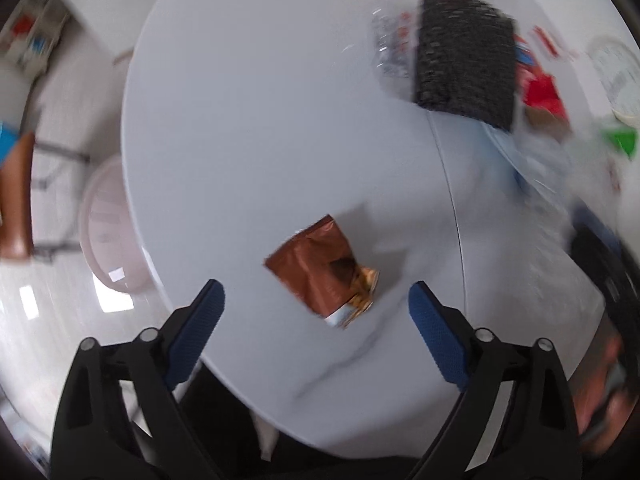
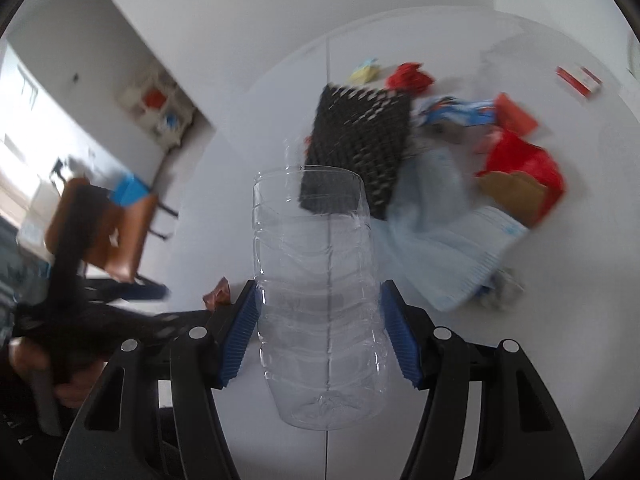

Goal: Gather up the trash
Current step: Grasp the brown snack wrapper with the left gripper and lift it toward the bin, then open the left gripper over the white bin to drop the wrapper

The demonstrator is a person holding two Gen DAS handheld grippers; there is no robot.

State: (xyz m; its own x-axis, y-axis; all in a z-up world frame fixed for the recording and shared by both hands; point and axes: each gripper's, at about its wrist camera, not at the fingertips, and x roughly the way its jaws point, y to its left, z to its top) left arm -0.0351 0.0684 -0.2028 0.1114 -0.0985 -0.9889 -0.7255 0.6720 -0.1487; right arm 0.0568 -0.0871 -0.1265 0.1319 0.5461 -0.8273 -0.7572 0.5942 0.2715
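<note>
A crumpled brown snack wrapper [image 1: 325, 273] lies flat on the round white table [image 1: 260, 120]. My left gripper [image 1: 317, 300] hangs just above it, open, with the wrapper between the two blue fingertips but apart from both. In the right wrist view my right gripper [image 2: 319, 316] is shut on a clear plastic bottle [image 2: 318, 292], both blue pads pressed against its ribbed sides. The bottle is held off the table, its base toward the camera. A corner of the brown wrapper [image 2: 218, 294] shows at the left.
A trash pile sits across the table: black mesh pad [image 2: 360, 140], pale blue cloth [image 2: 440, 236], red bags [image 2: 524, 164], blue-white wrapper [image 2: 460, 110], yellow scrap [image 2: 365, 72], red-white box [image 2: 578, 80]. A pink basket [image 1: 106, 224] stands on the floor beside the table. A brown chair [image 2: 108, 220] stands further off.
</note>
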